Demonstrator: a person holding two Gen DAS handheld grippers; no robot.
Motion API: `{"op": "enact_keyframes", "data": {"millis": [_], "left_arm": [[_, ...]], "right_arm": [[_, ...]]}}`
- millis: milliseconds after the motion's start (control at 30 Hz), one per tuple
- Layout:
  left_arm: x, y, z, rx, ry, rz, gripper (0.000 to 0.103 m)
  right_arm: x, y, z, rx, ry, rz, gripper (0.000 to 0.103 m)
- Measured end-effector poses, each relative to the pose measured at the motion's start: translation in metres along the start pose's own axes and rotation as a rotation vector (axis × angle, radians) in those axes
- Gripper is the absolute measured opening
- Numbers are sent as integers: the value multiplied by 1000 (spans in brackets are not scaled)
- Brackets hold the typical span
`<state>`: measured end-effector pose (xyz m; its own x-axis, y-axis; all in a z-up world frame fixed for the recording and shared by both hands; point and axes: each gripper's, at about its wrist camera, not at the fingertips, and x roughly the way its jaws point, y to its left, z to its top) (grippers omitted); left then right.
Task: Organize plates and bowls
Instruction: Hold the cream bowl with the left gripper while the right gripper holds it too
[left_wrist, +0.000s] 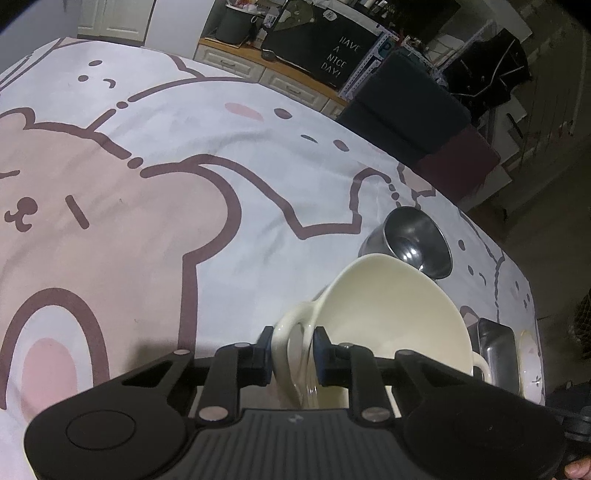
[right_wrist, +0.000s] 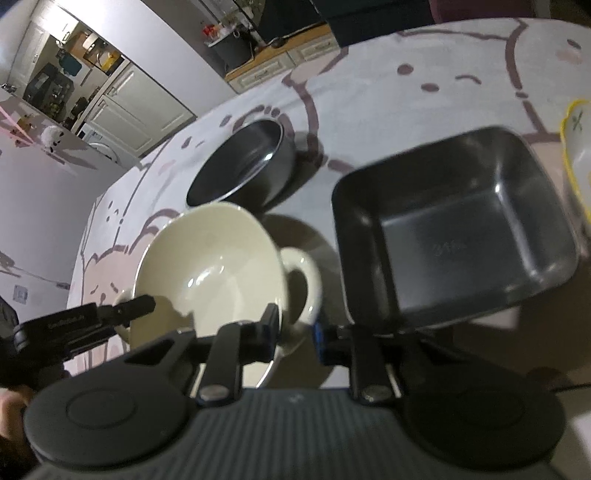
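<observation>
**Two grippers hold one cream bowl by its handles**

The left gripper (left_wrist: 293, 354) has its fingers (left_wrist: 263, 360) nearly closed, and they pinch one loop handle of the cream bowl (left_wrist: 391, 314). The handle sits right between the two pads. The right gripper (right_wrist: 295, 328) is also nearly closed. Its fingers (right_wrist: 267, 332) are on the other loop handle (right_wrist: 301, 284), on the far side of the same bowl; the left one presses the bowl's edge, but the right one is blurry, so it is hard to tell if it touches.

The bowl is tilted, with its open side showing. It is just above the surface (left_wrist: 147, 184), which wears a cloth with big pink bears on it.

Just behind the cream bowl sits a round steel bowl (left_wrist: 417, 242), shiny inside. To the right of the cream bowl is a square steel dish (right_wrist: 454, 225), close beside it. Past that dish, at the edge of the right wrist view, is a white bowl with a yellow rim (right_wrist: 576, 155).

In the left wrist view, a dark chair (left_wrist: 406, 110) stands behind the surface.
</observation>
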<state>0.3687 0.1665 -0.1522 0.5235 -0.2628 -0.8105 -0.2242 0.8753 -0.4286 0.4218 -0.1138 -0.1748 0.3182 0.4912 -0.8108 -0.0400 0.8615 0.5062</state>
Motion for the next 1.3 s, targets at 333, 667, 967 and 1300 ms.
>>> {"op": "enact_keyframes", "data": {"millis": [333,667,967,1300], "left_arm": [[7,-3,-2,15,39,21,23],[7,-2,-2,-9,37,16,23],[3,-4,0,8,35,37,24],[2,-7,-2,52,18,52,25]], "right_arm": [[-1,0,4,25,-30,-20,24],[-2,-4,5,41,-43,-4,24],[-1,1,5,-15,-40,-17,26],[-1,3,4,-33,-40,-25,26]]}}
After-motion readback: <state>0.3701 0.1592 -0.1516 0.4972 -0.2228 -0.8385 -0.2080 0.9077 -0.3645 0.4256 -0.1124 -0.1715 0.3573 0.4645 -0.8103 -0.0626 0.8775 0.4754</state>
